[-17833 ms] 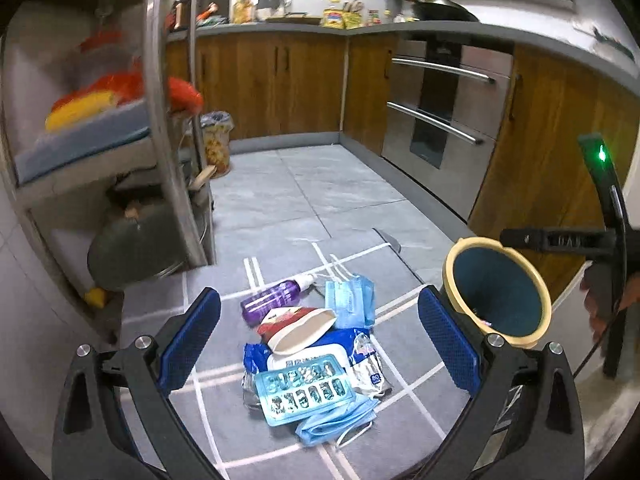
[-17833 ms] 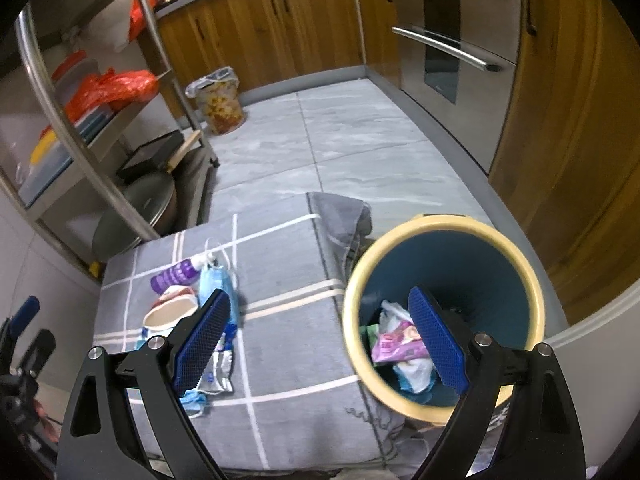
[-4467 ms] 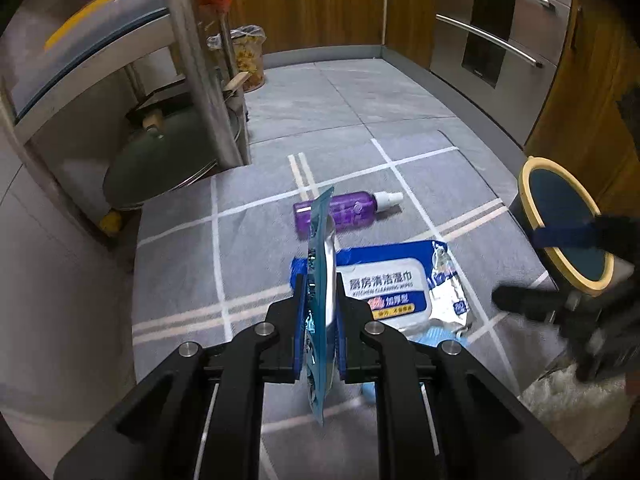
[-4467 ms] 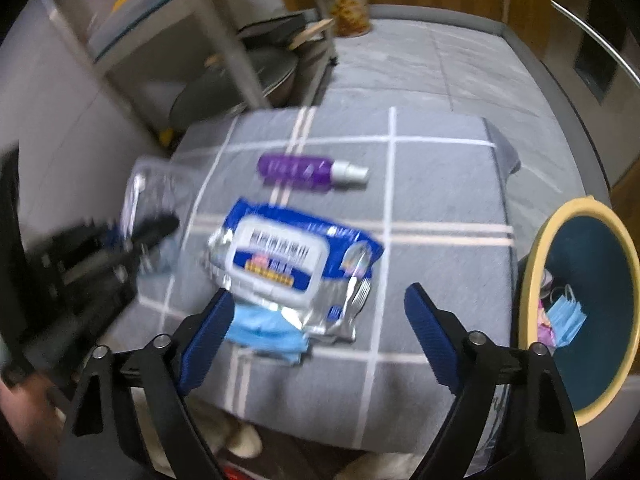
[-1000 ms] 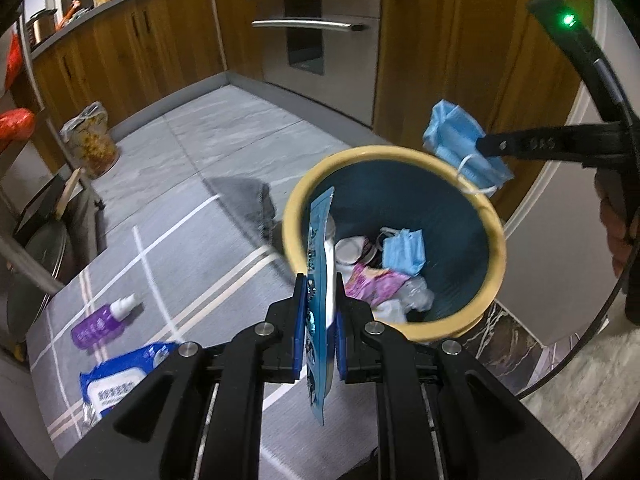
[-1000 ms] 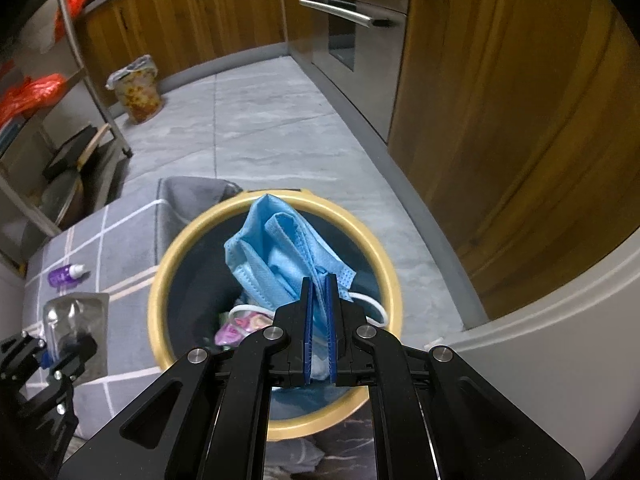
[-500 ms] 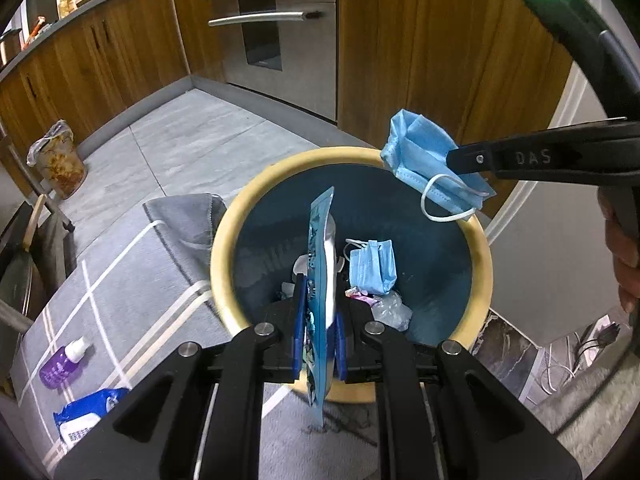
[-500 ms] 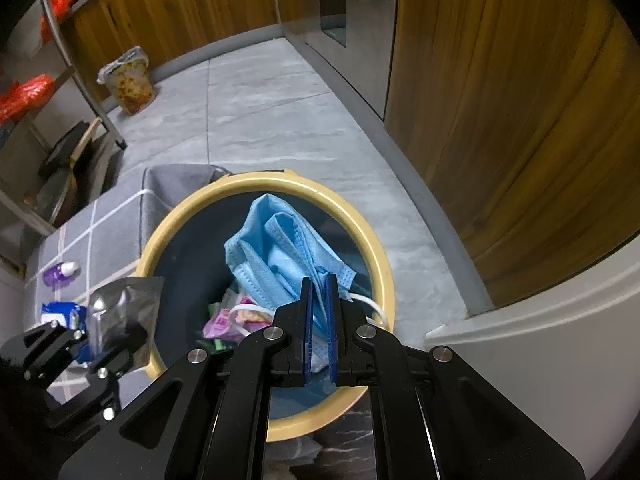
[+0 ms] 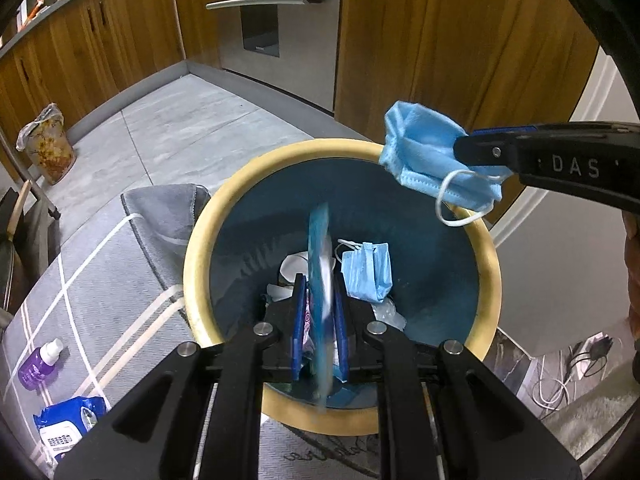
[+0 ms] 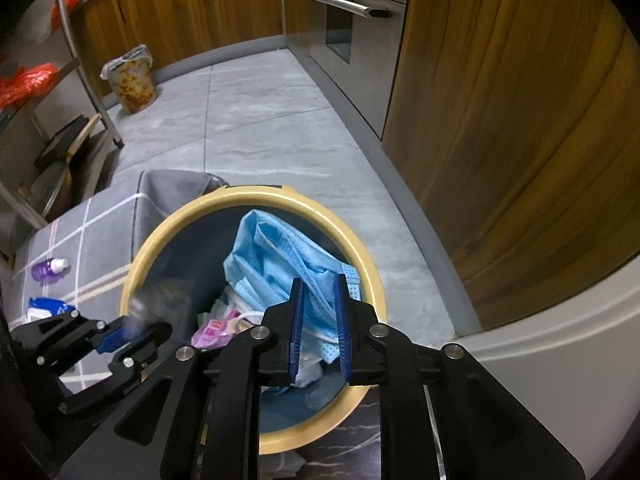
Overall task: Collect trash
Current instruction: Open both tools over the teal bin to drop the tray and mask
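My left gripper [image 9: 320, 332], slightly parted, has a blurred packet [image 9: 319, 280] between its pads over the bin [image 9: 240, 184]. My right gripper [image 10: 319, 320] loosely brackets a mask [image 10: 280, 256] at the bin's 2 o'clock rim.

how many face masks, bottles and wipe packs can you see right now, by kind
blue face masks: 2, one in the right tool over the bin, held mask; one inside, binned mask
purple spray bottle: 1
wipes pack: 1
total: 4
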`<action>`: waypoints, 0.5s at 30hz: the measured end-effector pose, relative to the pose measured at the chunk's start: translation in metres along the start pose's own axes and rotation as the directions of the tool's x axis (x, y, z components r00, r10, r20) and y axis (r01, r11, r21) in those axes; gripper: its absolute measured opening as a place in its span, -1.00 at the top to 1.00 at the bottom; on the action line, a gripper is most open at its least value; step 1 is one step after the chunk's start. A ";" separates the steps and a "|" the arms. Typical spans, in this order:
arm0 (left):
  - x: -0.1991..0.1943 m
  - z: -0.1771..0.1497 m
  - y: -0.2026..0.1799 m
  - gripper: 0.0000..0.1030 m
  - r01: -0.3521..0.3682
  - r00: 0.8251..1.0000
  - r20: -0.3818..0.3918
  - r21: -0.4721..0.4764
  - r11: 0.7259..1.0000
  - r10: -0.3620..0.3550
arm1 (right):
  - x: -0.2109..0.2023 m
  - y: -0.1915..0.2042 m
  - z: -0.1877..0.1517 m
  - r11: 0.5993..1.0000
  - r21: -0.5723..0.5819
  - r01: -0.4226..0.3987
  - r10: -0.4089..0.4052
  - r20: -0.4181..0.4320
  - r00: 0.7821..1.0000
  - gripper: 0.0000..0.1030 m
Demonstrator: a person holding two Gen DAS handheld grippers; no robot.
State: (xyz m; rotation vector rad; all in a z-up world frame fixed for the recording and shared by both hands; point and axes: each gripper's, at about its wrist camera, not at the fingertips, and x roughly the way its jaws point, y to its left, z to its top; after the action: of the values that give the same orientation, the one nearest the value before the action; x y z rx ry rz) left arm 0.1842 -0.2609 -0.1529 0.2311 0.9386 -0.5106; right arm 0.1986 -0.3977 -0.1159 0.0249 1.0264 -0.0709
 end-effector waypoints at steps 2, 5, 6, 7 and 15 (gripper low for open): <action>0.002 0.002 0.001 0.66 0.001 1.000 -0.002 -0.001 1.000 -0.001 | 0.000 0.000 0.001 1.000 0.001 0.002 -0.002 0.000 1.000 0.62; 0.000 0.001 0.002 0.53 -0.004 1.000 0.003 -0.004 1.000 0.004 | -0.001 0.001 0.001 1.000 0.002 0.006 -0.006 0.002 1.000 0.54; -0.001 0.001 0.002 0.53 -0.006 1.000 0.004 -0.005 1.000 0.006 | -0.002 0.001 0.001 1.000 0.003 0.007 -0.007 0.004 1.000 0.46; -0.002 0.000 0.003 0.52 -0.007 1.000 0.004 -0.006 1.000 0.007 | -0.003 0.001 0.001 1.000 0.004 0.009 -0.009 0.008 1.000 0.37; -0.015 -0.007 0.004 0.46 -0.039 0.999 0.018 0.017 0.999 0.039 | -0.012 0.004 0.002 1.000 0.009 0.015 -0.015 0.039 0.999 -0.10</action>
State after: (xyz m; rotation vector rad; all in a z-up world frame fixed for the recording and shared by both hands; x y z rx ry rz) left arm 0.1737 -0.2499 -0.1448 0.2598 0.9116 -0.4844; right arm 0.1939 -0.3930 -0.1048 0.0237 0.9870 -0.0893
